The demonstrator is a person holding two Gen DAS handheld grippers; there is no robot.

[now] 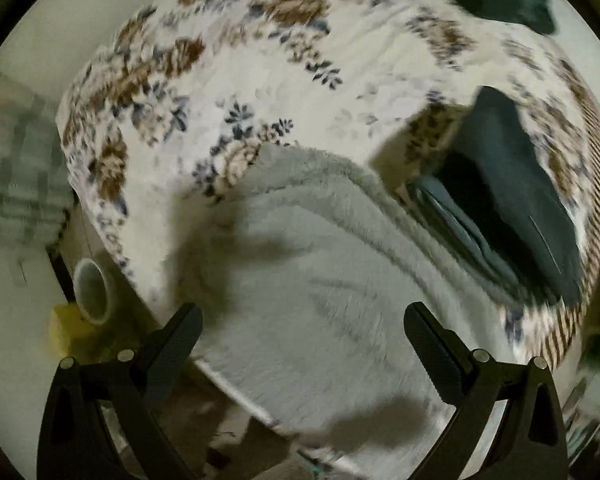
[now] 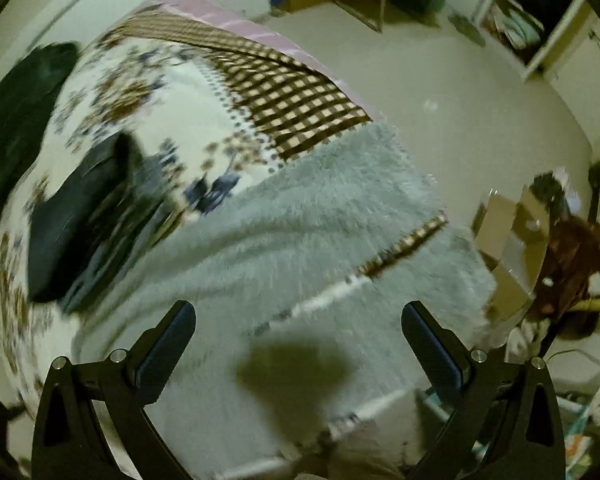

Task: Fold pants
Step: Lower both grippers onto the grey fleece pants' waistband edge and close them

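Fuzzy light-grey pants lie spread on a bed with a floral cover, reaching its near edge. They also show in the right wrist view, with one part hanging over the bed edge. My left gripper is open and empty, held above the pants. My right gripper is open and empty, also above the pants. Both views are motion-blurred.
A stack of folded dark clothes lies on the bed right of the pants, also in the right wrist view. A dark green cloth lies further back. A white cup and floor clutter with cardboard stand beside the bed.
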